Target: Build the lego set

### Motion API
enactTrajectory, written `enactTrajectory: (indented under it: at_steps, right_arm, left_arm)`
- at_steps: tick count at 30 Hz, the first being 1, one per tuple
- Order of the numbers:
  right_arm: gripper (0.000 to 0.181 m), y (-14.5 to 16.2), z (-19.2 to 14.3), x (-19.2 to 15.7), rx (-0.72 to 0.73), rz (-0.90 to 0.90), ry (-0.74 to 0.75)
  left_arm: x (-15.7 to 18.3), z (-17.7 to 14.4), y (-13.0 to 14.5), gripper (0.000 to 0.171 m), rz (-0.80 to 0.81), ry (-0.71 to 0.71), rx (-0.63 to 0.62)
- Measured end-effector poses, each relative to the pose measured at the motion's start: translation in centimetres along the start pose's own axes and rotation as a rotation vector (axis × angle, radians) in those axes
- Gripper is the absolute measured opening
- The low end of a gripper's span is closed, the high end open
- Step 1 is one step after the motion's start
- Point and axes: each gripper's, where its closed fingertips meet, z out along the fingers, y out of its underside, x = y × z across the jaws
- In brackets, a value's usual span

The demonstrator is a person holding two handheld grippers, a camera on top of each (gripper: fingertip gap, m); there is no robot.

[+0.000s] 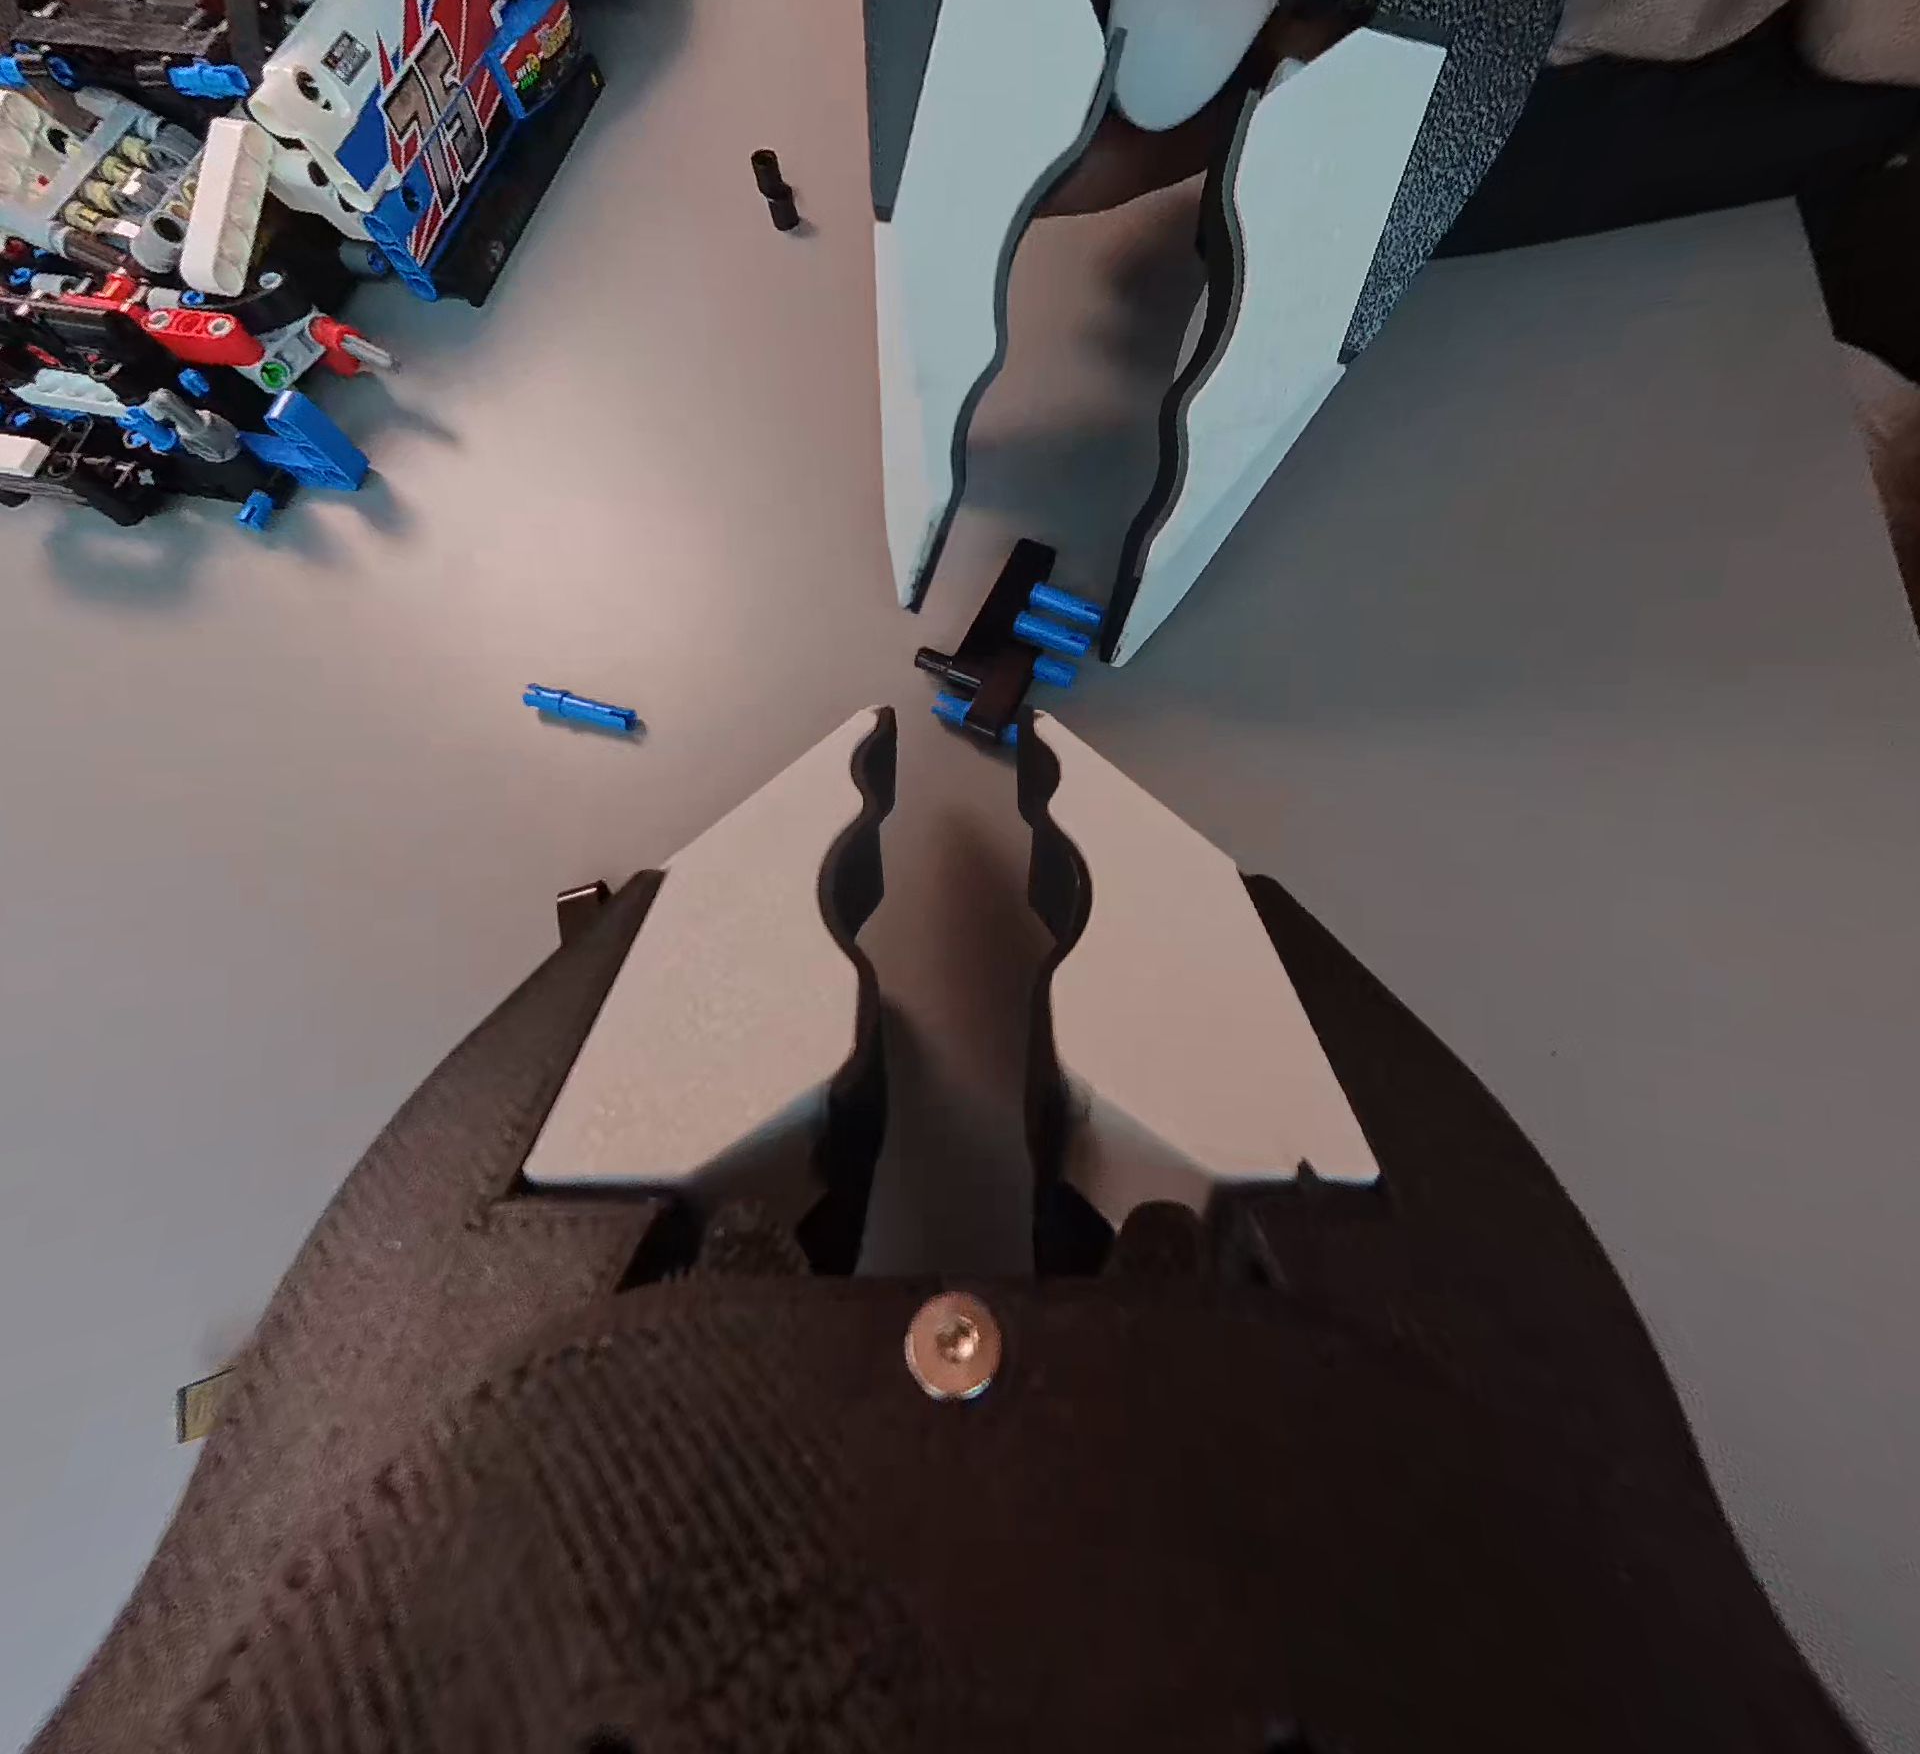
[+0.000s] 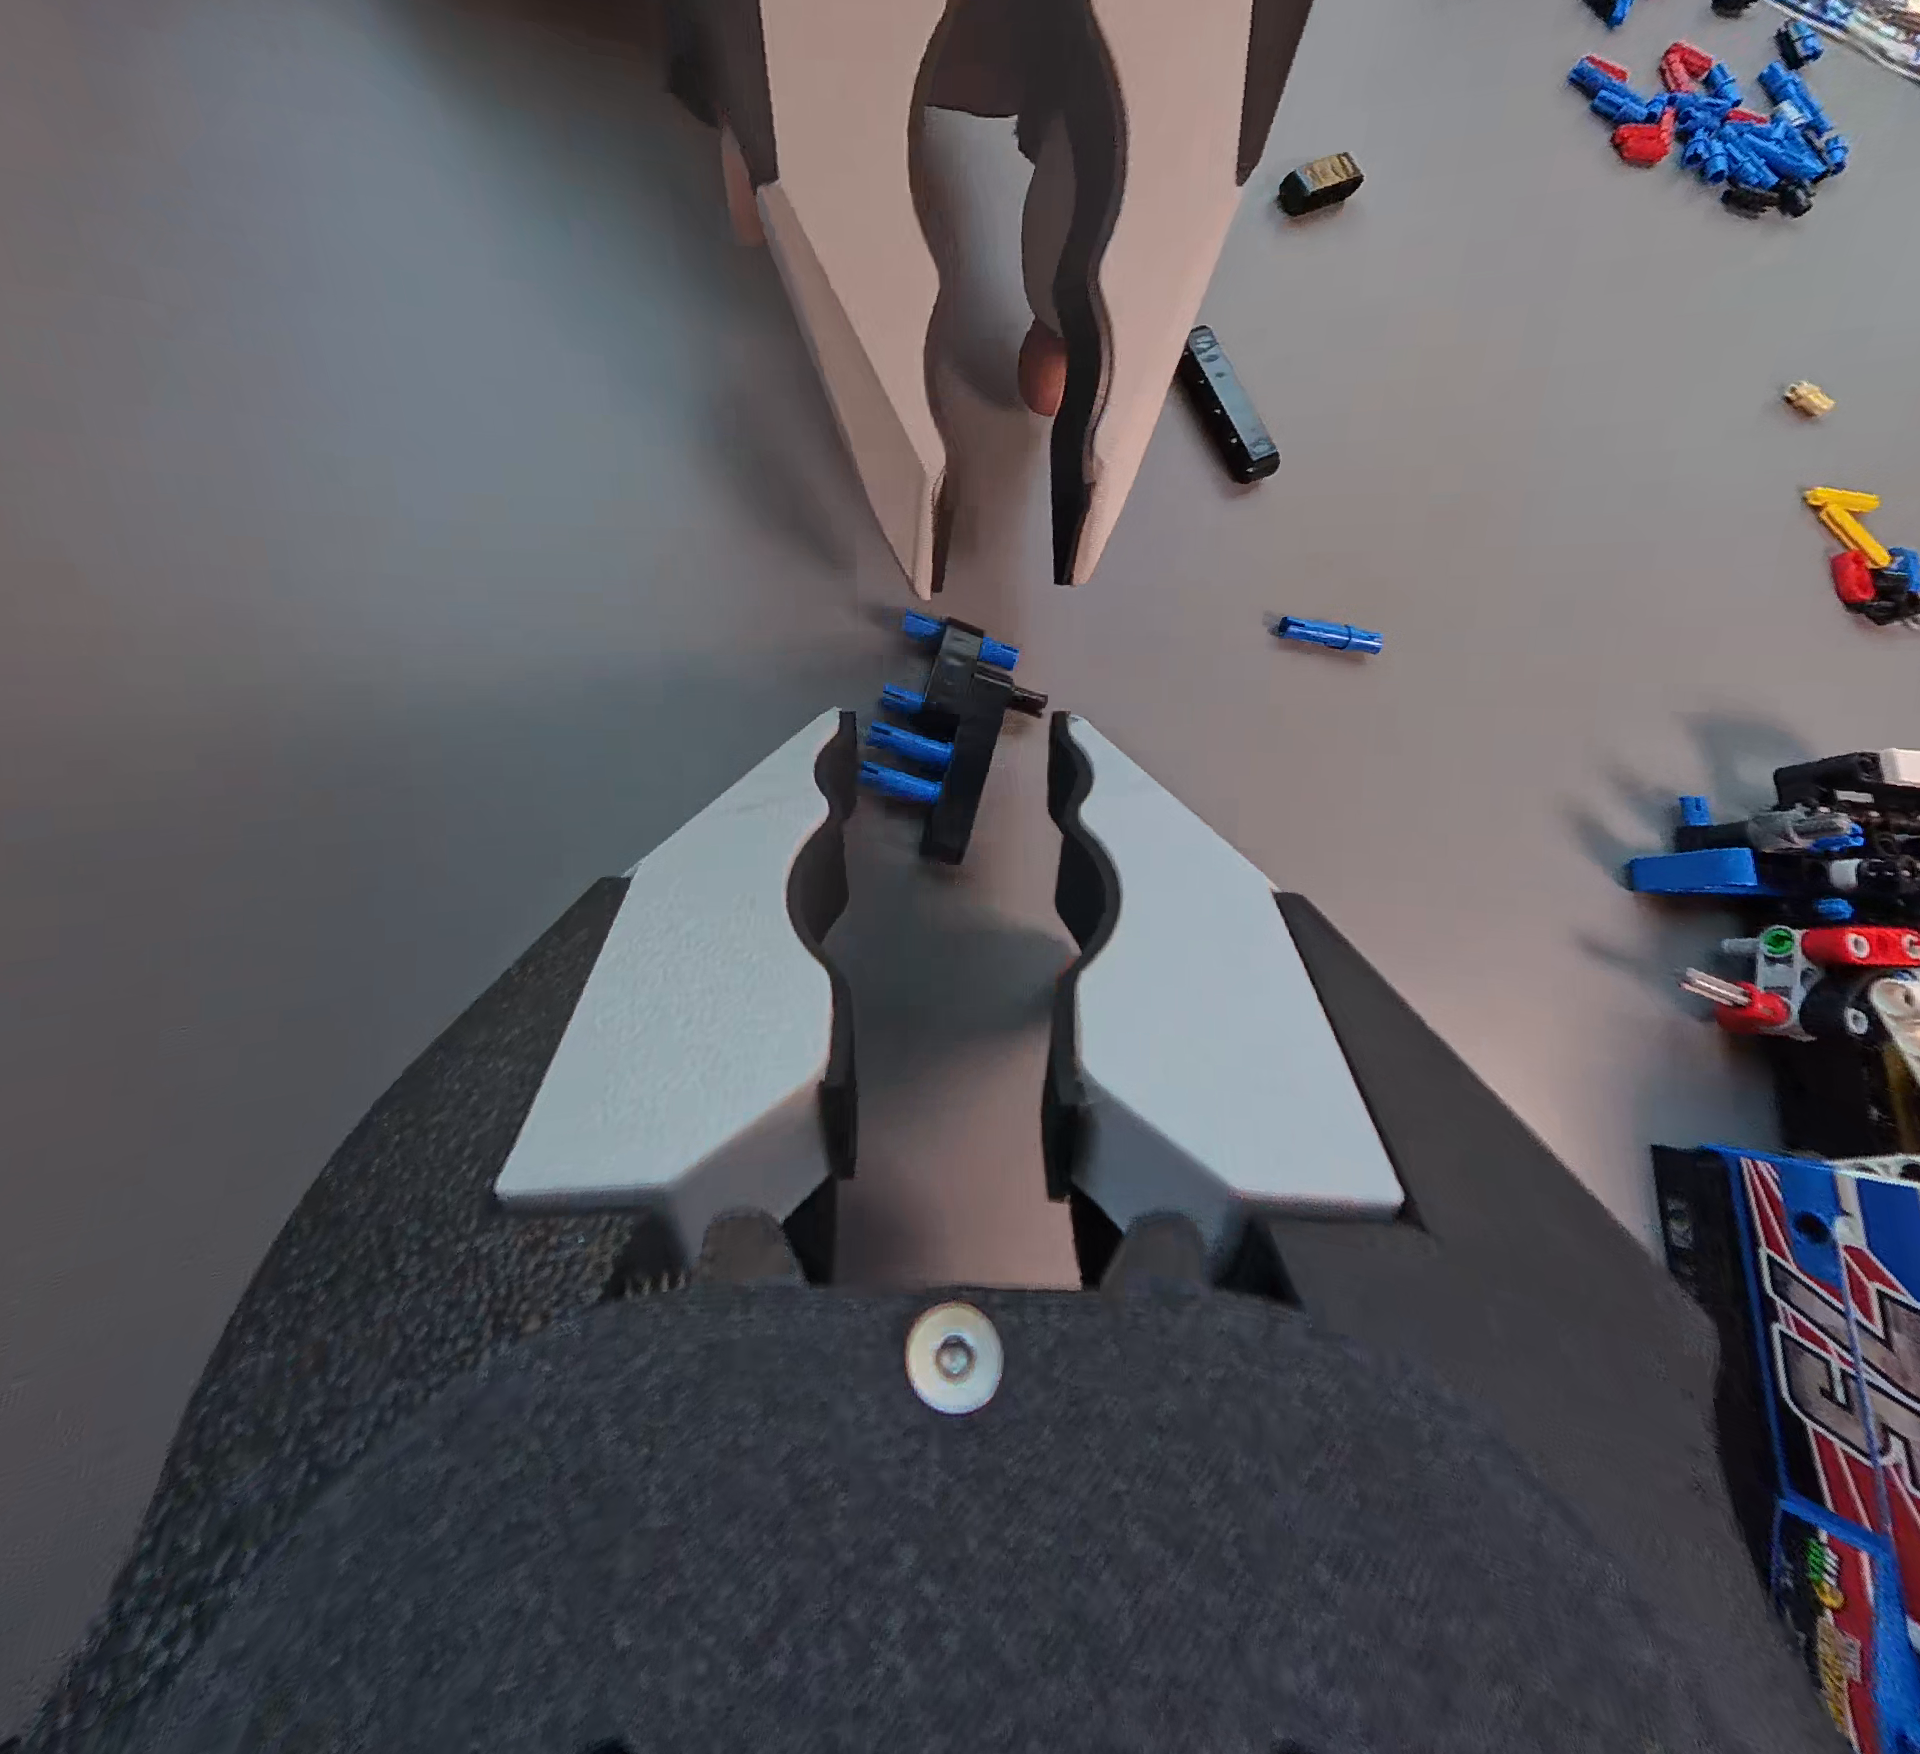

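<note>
A: What fills the frame, biggest first?

B: The grey table (image 1: pixel 312 977), then the half-built race car (image 1: pixel 343 104) at the upper left of the left wrist view. Both tools meet at centre: the left gripper (image 1: pixel 956 717) and the right gripper (image 2: pixel 951 717), each with its jaws parted narrowly and gripping nothing.

A: And the piece being worked on?

B: A black beam (image 2: pixel 961 769) studded with blue pins (image 2: pixel 904 748), lying on the table between the two sets of tips — partly inside the right gripper's gap. A loose blue pin (image 1: pixel 580 707) lies left of centre in the left wrist view.

A: How to take it well?

B: I'd say close on the beam's flat sides, not the pins — otherwise it may twist away.
</note>
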Motion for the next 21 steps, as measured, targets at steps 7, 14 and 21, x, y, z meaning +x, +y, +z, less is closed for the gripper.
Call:
enactTrajectory:
  at_steps: [7,14,21]
  right_arm:
    - [0.019,-2.0,-0.9,-0.4,0.090,-0.017,-0.006]
    - [0.022,-0.7,0.7,-0.8,-0.055,-0.050,0.008]
    - [0.022,-0.8,0.9,-0.9,-0.138,-0.031,-0.052]
  left_arm:
    - [0.5,0.3,0.2,0.024,0.038,0.010,-0.013]
    - [0.7,0.5,0.4,0.023,0.062,0.010,-0.028]
    - [0.9,0.7,0.4,0.021,0.084,0.006,-0.032]
